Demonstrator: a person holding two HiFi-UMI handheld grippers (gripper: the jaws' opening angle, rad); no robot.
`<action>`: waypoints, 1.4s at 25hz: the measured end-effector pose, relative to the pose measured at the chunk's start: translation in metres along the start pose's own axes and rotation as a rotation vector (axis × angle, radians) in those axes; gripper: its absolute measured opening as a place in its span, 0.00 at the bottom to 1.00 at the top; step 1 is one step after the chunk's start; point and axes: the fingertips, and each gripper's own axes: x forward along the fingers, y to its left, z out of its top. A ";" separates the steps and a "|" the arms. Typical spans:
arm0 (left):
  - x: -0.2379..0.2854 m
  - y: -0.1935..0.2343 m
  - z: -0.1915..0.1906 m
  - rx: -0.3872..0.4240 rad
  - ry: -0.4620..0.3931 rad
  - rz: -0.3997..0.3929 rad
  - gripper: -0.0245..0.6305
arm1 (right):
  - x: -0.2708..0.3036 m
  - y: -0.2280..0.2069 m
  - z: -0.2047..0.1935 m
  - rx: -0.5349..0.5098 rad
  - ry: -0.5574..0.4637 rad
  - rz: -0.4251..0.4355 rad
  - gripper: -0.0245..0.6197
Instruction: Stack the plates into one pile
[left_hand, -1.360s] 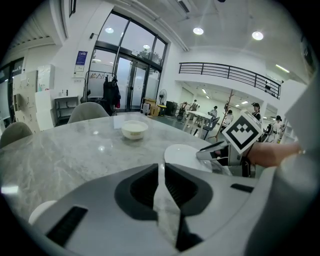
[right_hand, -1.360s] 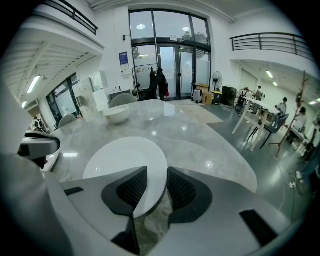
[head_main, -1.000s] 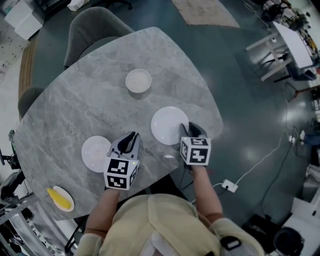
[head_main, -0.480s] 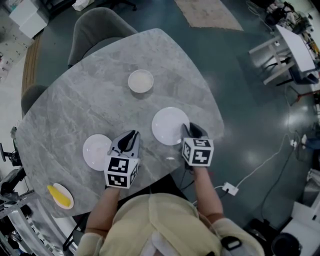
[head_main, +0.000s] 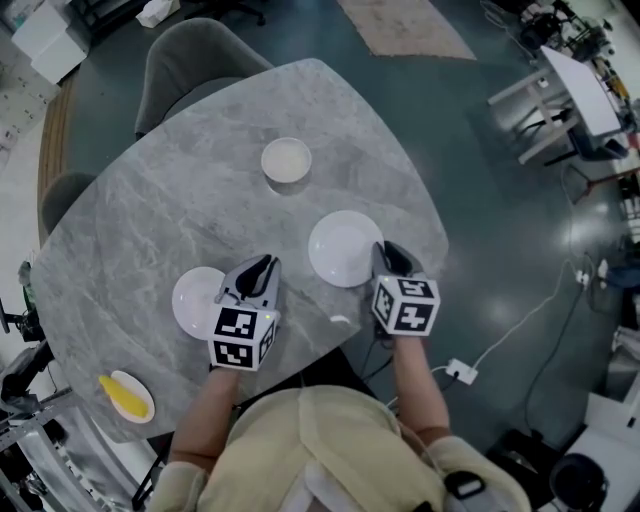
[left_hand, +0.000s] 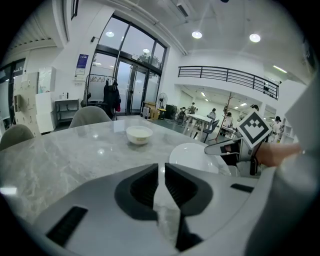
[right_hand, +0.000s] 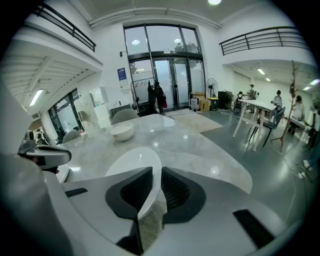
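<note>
Head view shows a grey marble table (head_main: 150, 200) with the person at its near edge. Two flat white plates are there, well apart: the right plate (head_main: 340, 245) and the left plate (head_main: 190, 300). A bowl (head_main: 286, 160) stands farther off, and a dish (head_main: 125, 398) with something yellow is at the near left corner. The right gripper (head_main: 386, 252) is at the near rim of the right plate. Its jaws have just been closing and now pinch this rim. The left gripper (head_main: 262, 268) hovers just beside the left plate, fingers almost pressed together and empty. I judge the step is picking up the right plate; next it should be carried level over the left plate and lowered centred
</note>
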 end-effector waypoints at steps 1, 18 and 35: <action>-0.001 0.001 0.000 0.002 -0.001 -0.009 0.10 | -0.002 0.002 0.001 0.007 -0.006 0.001 0.12; -0.010 -0.018 0.004 -0.019 -0.060 -0.225 0.10 | -0.053 0.044 0.025 0.177 -0.147 0.196 0.06; 0.005 -0.038 -0.008 -0.069 -0.065 -0.390 0.26 | -0.104 0.096 0.041 0.073 -0.225 0.321 0.06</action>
